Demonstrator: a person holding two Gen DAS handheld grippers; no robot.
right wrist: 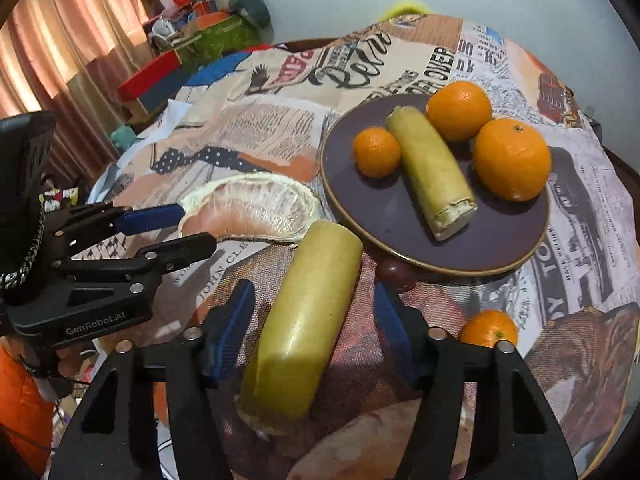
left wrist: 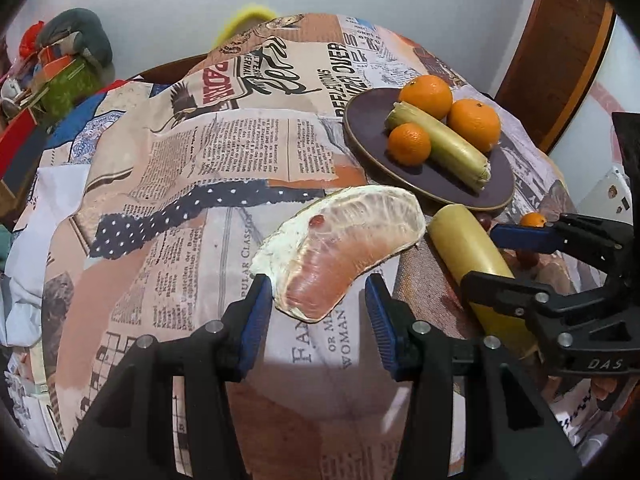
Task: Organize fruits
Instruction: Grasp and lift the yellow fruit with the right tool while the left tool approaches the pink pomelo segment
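Note:
A peeled pomelo segment (left wrist: 340, 248) lies on the newspaper-print tablecloth; my left gripper (left wrist: 320, 304) is open with its blue pads on either side of the segment's near end. A yellow-green sugarcane piece (right wrist: 304, 328) lies on the cloth between the open jaws of my right gripper (right wrist: 316, 320), not clamped. A dark purple plate (right wrist: 400, 220) holds three oranges (right wrist: 512, 158) and a second sugarcane piece (right wrist: 432, 180). The pomelo segment (right wrist: 252, 210) and left gripper (right wrist: 188, 228) also show in the right wrist view. The right gripper (left wrist: 516, 256) straddles the cane (left wrist: 472, 248) in the left wrist view.
A small orange (right wrist: 488, 328) lies on the cloth beside my right gripper's right finger. A reddish grape (right wrist: 394, 270) sits under the plate's near rim. Cluttered boxes and bags (right wrist: 208, 28) stand at the back left. The table edge curves at the right (right wrist: 616, 412).

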